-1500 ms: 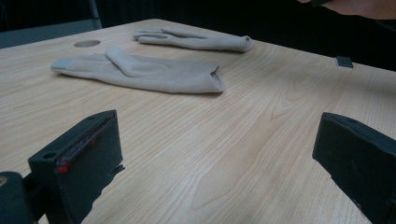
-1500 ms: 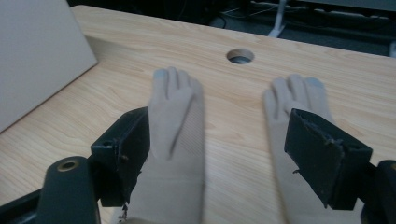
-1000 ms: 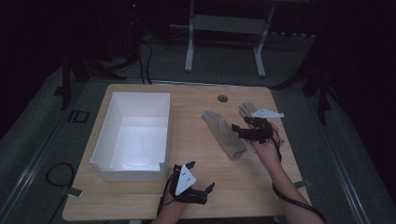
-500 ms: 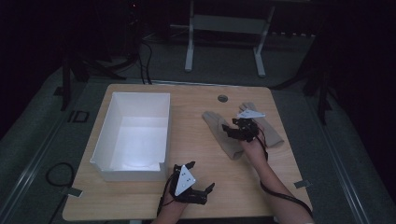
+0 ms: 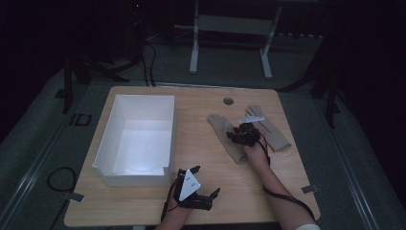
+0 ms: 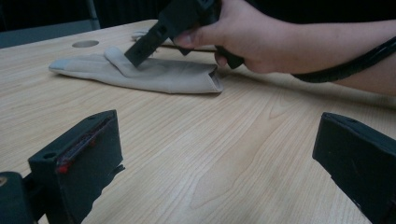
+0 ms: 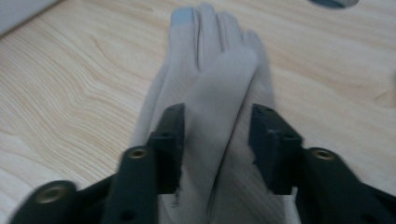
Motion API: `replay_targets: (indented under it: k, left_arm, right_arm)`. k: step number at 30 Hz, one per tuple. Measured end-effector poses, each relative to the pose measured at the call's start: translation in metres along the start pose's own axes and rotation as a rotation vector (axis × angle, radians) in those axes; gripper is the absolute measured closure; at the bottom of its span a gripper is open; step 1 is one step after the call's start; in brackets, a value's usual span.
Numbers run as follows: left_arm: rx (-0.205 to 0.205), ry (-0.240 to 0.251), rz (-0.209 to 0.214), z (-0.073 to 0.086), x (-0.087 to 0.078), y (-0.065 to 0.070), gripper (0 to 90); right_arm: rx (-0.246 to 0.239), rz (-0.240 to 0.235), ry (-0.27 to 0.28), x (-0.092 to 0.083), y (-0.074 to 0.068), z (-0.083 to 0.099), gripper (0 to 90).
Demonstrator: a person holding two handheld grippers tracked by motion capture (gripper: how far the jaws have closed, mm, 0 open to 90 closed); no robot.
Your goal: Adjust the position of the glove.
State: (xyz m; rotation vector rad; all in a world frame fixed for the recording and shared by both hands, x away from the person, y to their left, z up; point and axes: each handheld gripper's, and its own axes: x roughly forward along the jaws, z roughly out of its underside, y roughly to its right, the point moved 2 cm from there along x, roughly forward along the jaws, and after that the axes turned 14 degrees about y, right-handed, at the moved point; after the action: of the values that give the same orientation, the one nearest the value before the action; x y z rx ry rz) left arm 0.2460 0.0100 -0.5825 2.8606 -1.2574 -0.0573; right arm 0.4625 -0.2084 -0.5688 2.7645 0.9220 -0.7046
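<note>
The beige glove (image 7: 210, 93) is lying limp at the bench's (image 5: 201, 143) right centre. The right gripper (image 7: 217, 140) is closing its jaws astride a soft fabric fold, not yet pinching; bunching it mid-palm looks best. The left gripper (image 6: 219, 158) is resting with jaws wide apart.

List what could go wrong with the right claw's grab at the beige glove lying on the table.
1. The right claw has just been closing with a raised fold of the nearer glove between its jaws; it may pinch only the top layer, so the glove could slip out when lifted.
2. The second glove lies close beside it and might get dragged along.
3. The jaw tips sit low on the table and could scrape it.
</note>
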Motion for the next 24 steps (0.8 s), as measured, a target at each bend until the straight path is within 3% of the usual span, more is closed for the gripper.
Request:
replay_targets:
  k: [5, 8, 11, 17, 24]
  left_arm:
    - [0.001, 0.001, 0.002, 0.000, 0.000, 0.000, 1.6]
    - [0.003, 0.002, 0.002, 0.000, 0.000, 0.000, 1.6]
    - [0.010, 0.007, 0.001, 0.000, -0.001, 0.001, 1.6]
    - [0.017, 0.009, -0.004, 0.000, -0.001, 0.002, 3.4]
    - [-0.008, 0.017, -0.004, 0.000, -0.001, -0.001, 3.3]
  right_arm:
    - [0.004, 0.011, -0.002, 0.003, -0.002, 0.009, 68.6]
    - [-0.044, 0.023, -0.019, 0.004, -0.007, 0.008, 75.9]
    - [-0.050, 0.032, -0.035, 0.004, -0.009, 0.006, 76.7]
    - [-0.005, 0.061, -0.046, 0.004, -0.011, 0.004, 81.0]
    - [0.036, 0.053, 0.008, -0.008, -0.021, -0.011, 82.9]
